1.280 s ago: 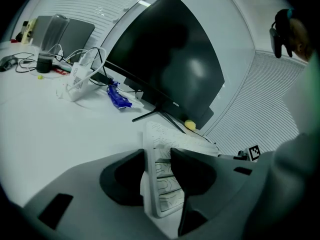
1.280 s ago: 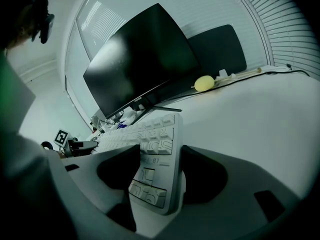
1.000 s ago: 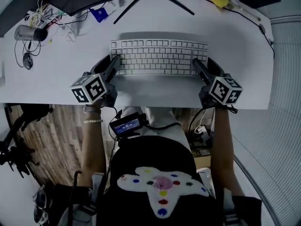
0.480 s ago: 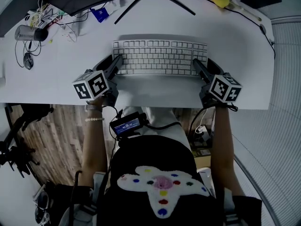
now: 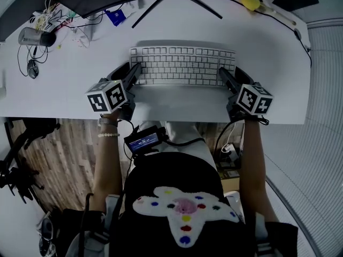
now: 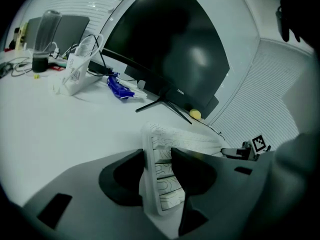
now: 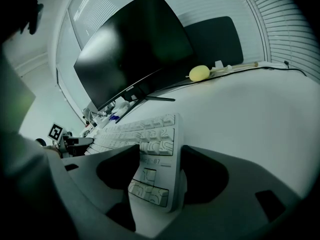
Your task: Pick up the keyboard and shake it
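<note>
Left gripper (image 5: 136, 69) and right gripper (image 5: 222, 72) — tilted slightly down — clamp keyboard (image 5: 182, 65) ends.

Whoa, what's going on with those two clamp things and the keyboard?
A person at a white desk holds a two-jaw gripper in each hand. The left gripper is clamped on the left end of the keyboard, and the right gripper on its right end. Each has one jaw on the keys and one underneath. With jaws under it, the keyboard seems raised slightly off the desk, roughly level, in front of a dark monitor.
</note>
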Available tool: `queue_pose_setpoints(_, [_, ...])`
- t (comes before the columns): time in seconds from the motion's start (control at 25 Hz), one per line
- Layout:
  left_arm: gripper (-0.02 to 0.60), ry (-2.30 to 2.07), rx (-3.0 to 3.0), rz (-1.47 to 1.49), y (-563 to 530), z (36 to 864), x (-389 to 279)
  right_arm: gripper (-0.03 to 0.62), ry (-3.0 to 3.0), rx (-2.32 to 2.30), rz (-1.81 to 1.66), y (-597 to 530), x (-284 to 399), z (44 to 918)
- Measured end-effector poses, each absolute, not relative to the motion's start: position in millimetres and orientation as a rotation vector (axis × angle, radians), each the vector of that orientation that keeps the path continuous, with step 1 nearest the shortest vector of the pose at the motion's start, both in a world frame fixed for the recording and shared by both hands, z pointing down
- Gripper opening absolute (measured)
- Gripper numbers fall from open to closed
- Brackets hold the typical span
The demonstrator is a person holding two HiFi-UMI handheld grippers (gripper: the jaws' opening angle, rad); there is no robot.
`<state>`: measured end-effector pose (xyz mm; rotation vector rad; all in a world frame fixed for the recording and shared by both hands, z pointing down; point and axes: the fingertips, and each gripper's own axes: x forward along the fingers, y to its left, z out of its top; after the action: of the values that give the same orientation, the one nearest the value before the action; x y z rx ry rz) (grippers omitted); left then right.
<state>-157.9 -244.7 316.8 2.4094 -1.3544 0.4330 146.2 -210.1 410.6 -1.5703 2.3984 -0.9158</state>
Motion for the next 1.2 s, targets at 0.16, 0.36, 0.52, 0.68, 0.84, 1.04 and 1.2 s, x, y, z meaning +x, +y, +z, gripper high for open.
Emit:
queue_pose_setpoints(0.16, [0.177,-1.407,2.464,0.461,-243,315,-158,0.268,2.357,-1.63,-0.856,-207,148,410])
queue_pose_setpoints(0.36, [0.183,-1.458,2.527,0.548,-241,309,-158,0.268,2.315,-1.76,-0.763,-203,155,409])
queue_pose_setpoints(0.52, [0.179,-1.514,2.533,0.579,-235,306,-165,0.231,2.283,-1.93,-0.649,-197,164,405])
queue_pose_setpoints(0.68, [0.127,-1.578,2.557,0.601,-226,298,-174,0.073,2.256,-2.073,-0.484,-189,168,391])
queue_pose_setpoints(0.84, [0.054,-1.621,2.657,0.601,-215,276,-168,0.046,2.288,-2.074,-0.353,-180,156,368])
queue_pose_setpoints(1.04, [0.025,-1.596,2.785,0.544,-197,247,-145,0.041,2.331,-1.984,-0.251,-166,132,334])
queue_pose_setpoints(1.2, [0.017,-1.569,2.873,0.517,-182,227,-127,0.04,2.344,-1.928,-0.166,-154,119,306])
